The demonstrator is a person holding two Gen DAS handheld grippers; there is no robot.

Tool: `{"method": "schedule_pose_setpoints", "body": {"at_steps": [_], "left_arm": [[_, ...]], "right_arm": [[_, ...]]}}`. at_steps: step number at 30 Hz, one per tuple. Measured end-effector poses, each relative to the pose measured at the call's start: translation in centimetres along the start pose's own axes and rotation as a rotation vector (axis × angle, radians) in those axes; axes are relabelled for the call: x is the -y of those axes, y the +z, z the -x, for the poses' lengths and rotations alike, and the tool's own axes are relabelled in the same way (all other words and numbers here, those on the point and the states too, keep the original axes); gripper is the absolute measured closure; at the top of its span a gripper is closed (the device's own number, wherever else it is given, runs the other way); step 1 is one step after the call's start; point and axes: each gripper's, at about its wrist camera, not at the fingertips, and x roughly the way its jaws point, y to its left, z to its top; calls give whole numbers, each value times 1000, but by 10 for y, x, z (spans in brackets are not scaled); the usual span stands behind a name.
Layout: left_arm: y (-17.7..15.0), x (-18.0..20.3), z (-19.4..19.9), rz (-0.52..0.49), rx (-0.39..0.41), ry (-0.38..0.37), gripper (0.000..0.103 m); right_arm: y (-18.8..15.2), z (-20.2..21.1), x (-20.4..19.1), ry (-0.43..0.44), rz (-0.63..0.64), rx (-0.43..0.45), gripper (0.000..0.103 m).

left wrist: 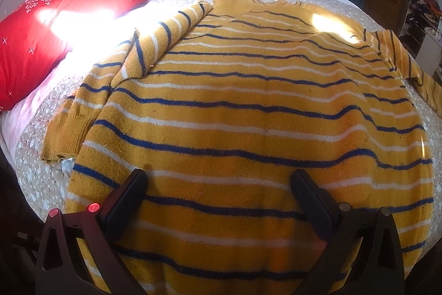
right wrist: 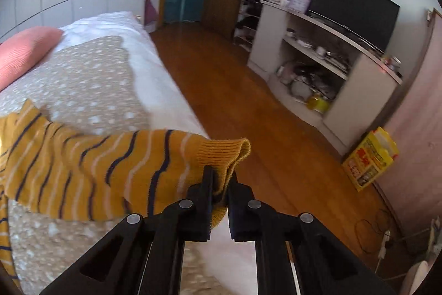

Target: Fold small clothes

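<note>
The right gripper [right wrist: 221, 179] pinches the ribbed cuff of the mustard-yellow knitted sweater with navy and white stripes [left wrist: 248, 112], its sleeve [right wrist: 110, 167] stretching leftward from the claw over the speckled beige bedspread [right wrist: 83, 85], while the left gripper [left wrist: 219, 184] hovers wide apart, empty, above the sweater's body.

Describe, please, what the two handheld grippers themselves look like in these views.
Both are matte black plastic. The left gripper has two flat, slab-like jaws on triangular, cut-out linkage arms; the pivot pins on its left side glow red, while those on its right look dull metal. The right gripper has the same black jaws and linkages, with round silver pivot pins. No cables, sleeves or printed markings show.
</note>
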Motion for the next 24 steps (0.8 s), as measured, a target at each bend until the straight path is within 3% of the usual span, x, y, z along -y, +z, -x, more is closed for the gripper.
{"method": "schedule_pose_setpoints", "body": {"at_steps": [3, 5, 7, 9, 11, 13, 16, 18, 21, 24], "left_arm": [[0, -1, 1, 4, 4, 0, 0], [3, -3, 4, 4, -12, -15, 0], [8, -9, 8, 25, -33, -59, 0], [14, -22, 19, 71, -35, -129, 0], [22, -39, 37, 112, 10, -170, 0], [32, -59, 53, 127, 68, -160, 0], [51, -95, 57, 121, 104, -93, 0], [63, -120, 44, 94, 80, -15, 0], [74, -152, 11, 37, 30, 45, 0], [78, -171, -16, -5, -34, -16, 0]], "right_arm": [[-3, -6, 26, -113, -34, -22, 95], [-7, -5, 37, -81, -75, -49, 92], [-13, 4, 34, 14, -80, -47, 90], [-22, 26, 22, 68, -32, -24, 76], [-33, 52, 0, 129, 21, 23, 53], [-46, 77, -24, 206, 72, 63, 43], [-61, 104, -60, 312, 121, 86, 37], [-73, 119, -83, 369, 144, 93, 34], [-93, 135, -120, 406, 191, 82, 32], [-112, 136, -147, 414, 242, 45, 32]]}}
